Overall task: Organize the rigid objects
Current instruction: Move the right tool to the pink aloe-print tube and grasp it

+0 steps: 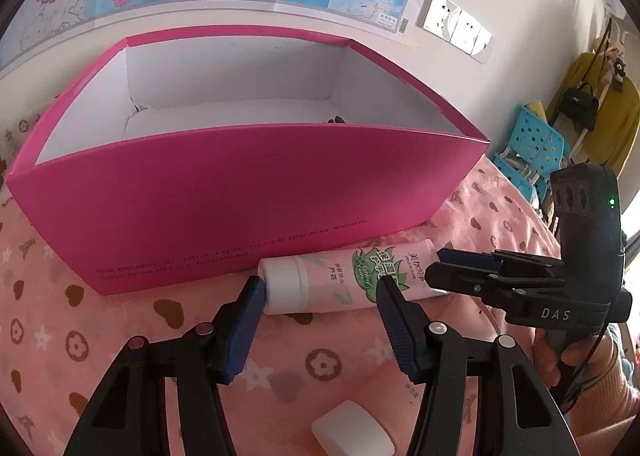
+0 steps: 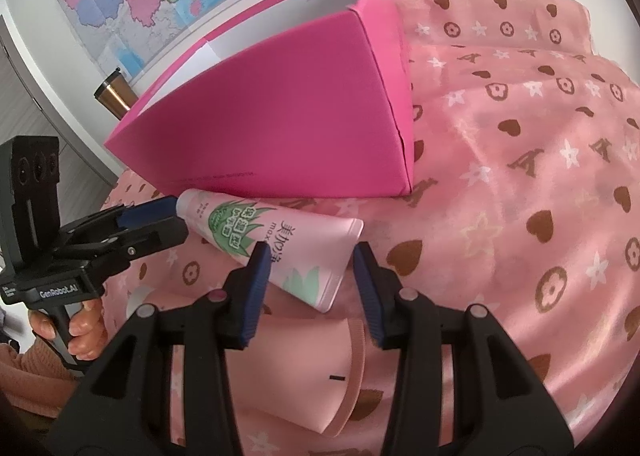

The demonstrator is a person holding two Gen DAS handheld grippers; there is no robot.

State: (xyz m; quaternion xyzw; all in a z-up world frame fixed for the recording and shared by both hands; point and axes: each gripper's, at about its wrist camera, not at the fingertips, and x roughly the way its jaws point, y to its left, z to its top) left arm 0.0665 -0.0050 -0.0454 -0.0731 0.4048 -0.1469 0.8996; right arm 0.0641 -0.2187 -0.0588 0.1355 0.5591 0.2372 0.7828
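Observation:
A pink hand-cream tube (image 1: 340, 280) with a white cap and green aloe print lies on the pink cloth against the front of an open magenta box (image 1: 248, 192). My left gripper (image 1: 322, 290) is open, its blue pads on either side of the tube's cap end. My right gripper (image 2: 308, 256) is open around the tube's flat crimped end (image 2: 320, 256). In the left wrist view the right gripper (image 1: 436, 266) reaches in from the right. In the right wrist view the left gripper (image 2: 164, 216) shows at the cap. The box (image 2: 280, 116) is white inside.
A white soap-like block (image 1: 352, 430) lies on the cloth below the left gripper. A pink card-like item (image 2: 304, 368) lies below the right gripper. A map and wall sockets (image 1: 456, 26) hang behind. A copper tumbler (image 2: 114, 94) stands beyond the box. Blue stools (image 1: 532, 148) stand at right.

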